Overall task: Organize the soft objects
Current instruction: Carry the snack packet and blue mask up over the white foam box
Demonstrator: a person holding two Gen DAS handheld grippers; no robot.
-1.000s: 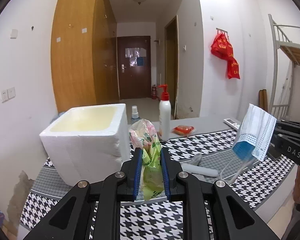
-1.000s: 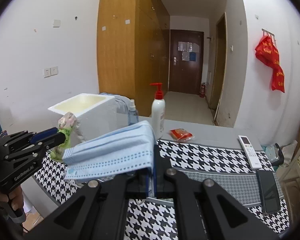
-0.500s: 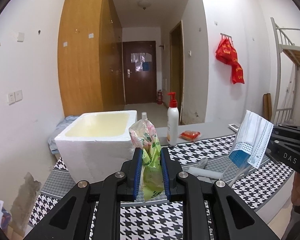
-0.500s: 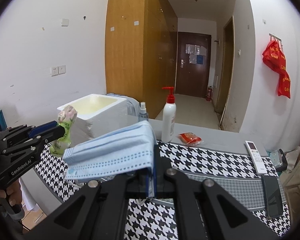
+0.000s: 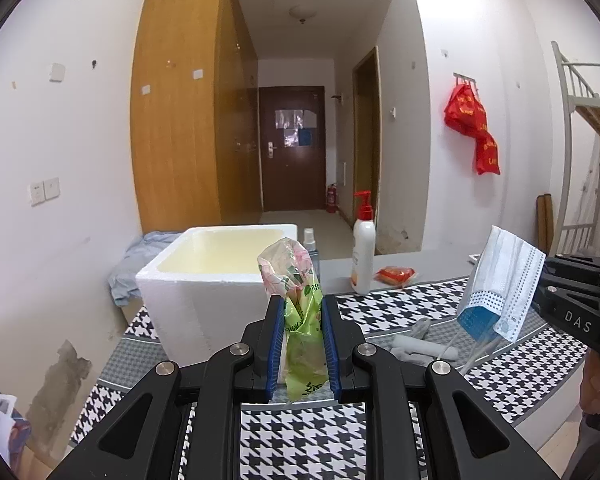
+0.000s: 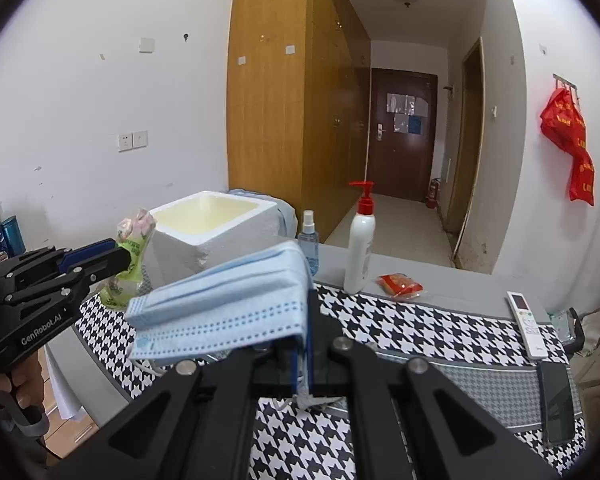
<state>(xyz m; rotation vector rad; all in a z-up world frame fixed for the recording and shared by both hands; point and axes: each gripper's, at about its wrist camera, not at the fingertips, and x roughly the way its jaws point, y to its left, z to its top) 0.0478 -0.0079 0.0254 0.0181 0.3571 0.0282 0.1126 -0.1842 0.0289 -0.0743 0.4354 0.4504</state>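
Clamped on both sides: left gripper [image 5: 302, 344] nipped shut on one green bag [image 5: 300, 320], bag upright between the blue pads, crumpled pink top poking above them, held above the table's [image 5: 400, 308] near edge, in front of the box; right gripper [image 6: 304, 354] squeezed fully shut on one blue mask [image 6: 224, 312], folded over and draped to the left of the closed jaws, ear loops dangling beneath, also held in the air over the near edge. One white foam box [image 5: 204, 292] at the table's far left corner, open-topped, yellowish inside, nothing visible within. Two bottles at the far edge: one small spray bottle [image 6: 308, 240] just beside the box, one white pump bottle [image 6: 360, 256] with red head further right. One red packet [image 6: 398, 285] near the pump bottle. One remote [image 6: 526, 324] toward the right edge, one dark phone [image 6: 556, 404] just nearer than it. One white roll [image 5: 424, 348] and some crumpled white stuff lying mid-table on the houndstooth cloth. Blue cloth [image 5: 136, 256] bunched behind the box.
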